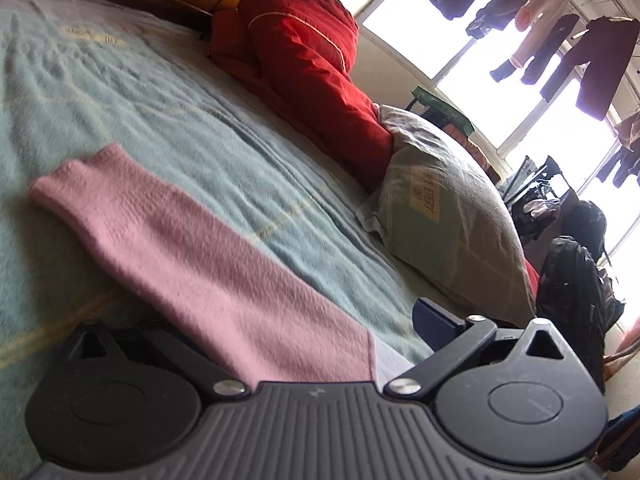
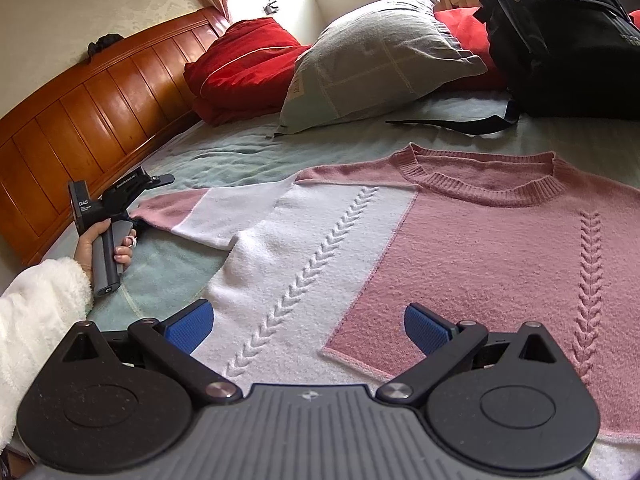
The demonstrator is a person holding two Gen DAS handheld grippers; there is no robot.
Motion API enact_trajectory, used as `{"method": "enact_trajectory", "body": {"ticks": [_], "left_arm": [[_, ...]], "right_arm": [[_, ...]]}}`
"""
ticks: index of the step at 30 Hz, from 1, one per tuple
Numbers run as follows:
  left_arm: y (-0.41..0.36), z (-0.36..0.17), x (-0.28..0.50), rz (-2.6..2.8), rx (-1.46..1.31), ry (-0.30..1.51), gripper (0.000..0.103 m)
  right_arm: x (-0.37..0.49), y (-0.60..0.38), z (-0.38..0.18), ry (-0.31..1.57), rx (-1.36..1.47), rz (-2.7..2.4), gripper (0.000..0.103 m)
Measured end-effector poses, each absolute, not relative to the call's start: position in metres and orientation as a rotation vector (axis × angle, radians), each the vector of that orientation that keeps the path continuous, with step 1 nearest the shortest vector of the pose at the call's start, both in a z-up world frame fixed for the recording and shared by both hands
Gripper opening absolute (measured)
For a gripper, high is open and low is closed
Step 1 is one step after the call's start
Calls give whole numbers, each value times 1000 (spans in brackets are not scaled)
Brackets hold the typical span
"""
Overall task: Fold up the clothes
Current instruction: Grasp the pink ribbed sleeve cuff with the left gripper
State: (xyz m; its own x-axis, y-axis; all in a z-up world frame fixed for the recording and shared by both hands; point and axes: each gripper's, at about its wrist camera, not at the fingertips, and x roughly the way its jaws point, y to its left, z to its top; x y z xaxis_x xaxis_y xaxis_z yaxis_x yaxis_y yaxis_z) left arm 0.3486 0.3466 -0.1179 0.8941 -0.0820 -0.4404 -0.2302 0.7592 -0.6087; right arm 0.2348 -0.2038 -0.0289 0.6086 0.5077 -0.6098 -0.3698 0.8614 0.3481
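Headboard (image 2: 92,96): wooden, panelled, left edge of bed (image 2: 224,152). Left gripper (image 2: 154,179): at sleeve (image 1: 192,256) end, grip unclear. Sweater (image 2: 440,248): pink-white knit, flat mid-bed. Right gripper (image 2: 308,328): wide open, empty, above hem. Pillow (image 2: 372,60), black backpack (image 2: 560,36): far edge.

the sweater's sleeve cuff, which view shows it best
The left wrist view. The pink sleeve runs up the frame from the left gripper to its cuff end, close and unblocked. The right wrist view shows the whole sweater on the bed, but there the sleeve is small and its end sits by the left gripper.
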Motion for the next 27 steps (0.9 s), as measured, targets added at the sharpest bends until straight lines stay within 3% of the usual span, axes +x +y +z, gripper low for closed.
{"method": "enact_trajectory", "body": {"ticks": [10, 27], "left_arm": [[347, -105, 352, 79, -739, 424, 102], [307, -41, 343, -12, -688, 398, 102]], "right_arm": [[233, -207, -28, 760, 191, 505, 103], [214, -212, -13, 748, 157, 541, 103]]}}
